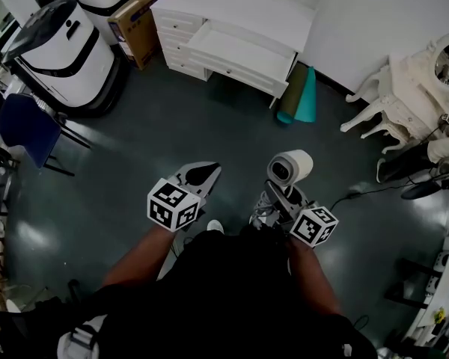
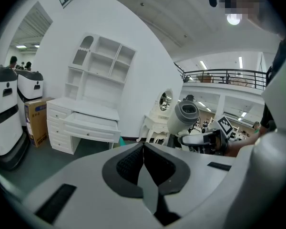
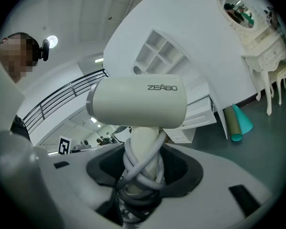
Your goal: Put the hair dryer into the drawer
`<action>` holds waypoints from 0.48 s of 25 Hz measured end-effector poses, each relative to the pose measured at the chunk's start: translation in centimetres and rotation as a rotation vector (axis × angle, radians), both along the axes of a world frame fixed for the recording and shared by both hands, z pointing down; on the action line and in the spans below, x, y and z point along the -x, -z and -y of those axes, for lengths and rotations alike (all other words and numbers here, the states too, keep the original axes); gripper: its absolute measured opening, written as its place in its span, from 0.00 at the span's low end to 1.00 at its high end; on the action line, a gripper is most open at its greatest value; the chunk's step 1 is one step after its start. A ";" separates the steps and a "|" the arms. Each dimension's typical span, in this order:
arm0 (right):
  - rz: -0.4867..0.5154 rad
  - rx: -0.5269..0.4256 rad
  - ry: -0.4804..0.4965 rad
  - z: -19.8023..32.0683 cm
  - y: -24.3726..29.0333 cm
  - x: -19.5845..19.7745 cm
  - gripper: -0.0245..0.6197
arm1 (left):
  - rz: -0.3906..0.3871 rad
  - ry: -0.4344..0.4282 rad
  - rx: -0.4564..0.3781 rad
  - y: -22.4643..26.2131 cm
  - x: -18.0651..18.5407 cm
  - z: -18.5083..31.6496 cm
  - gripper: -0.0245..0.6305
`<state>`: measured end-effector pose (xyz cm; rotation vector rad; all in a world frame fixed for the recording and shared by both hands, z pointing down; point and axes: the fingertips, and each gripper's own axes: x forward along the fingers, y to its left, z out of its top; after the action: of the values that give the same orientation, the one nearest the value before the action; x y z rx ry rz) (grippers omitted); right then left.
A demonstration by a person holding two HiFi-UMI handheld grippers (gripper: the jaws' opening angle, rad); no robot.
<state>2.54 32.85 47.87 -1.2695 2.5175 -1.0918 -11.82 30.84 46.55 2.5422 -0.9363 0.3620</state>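
A cream hair dryer [image 1: 289,166] [image 3: 138,103] [image 2: 183,118] stands upright in my right gripper [image 1: 280,200] [image 3: 142,174], which is shut on its handle; the grey cord is wound round that handle. My left gripper [image 1: 197,178] [image 2: 143,159] is beside it at the same height, shut, pads touching, with nothing between them. Ahead, across the dark floor, a white dresser [image 1: 232,17] [image 2: 66,106] has its wide middle drawer [image 1: 243,54] [image 2: 90,126] pulled out.
Rolled green and teal mats [image 1: 299,96] [image 3: 238,120] lean at the dresser's right end. A cardboard box [image 1: 138,21] and white machines [image 1: 67,51] stand to its left, a blue chair [image 1: 30,129] nearer. An ornate white vanity [image 1: 411,88] is at the right.
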 end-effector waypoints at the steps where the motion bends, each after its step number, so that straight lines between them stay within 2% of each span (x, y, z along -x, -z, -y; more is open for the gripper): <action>1: -0.003 0.001 0.001 0.1 -0.1 0.0 0.38 | -0.004 0.002 0.002 -0.1 0.0 0.1 0.05; 12: -0.008 0.012 0.014 3.4 -0.6 -0.5 0.38 | 0.005 0.032 0.019 -1.5 0.2 1.8 0.05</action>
<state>3.03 29.45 48.52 -1.2637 2.5329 -1.1090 -12.00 29.08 48.01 2.5071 -0.9697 0.3666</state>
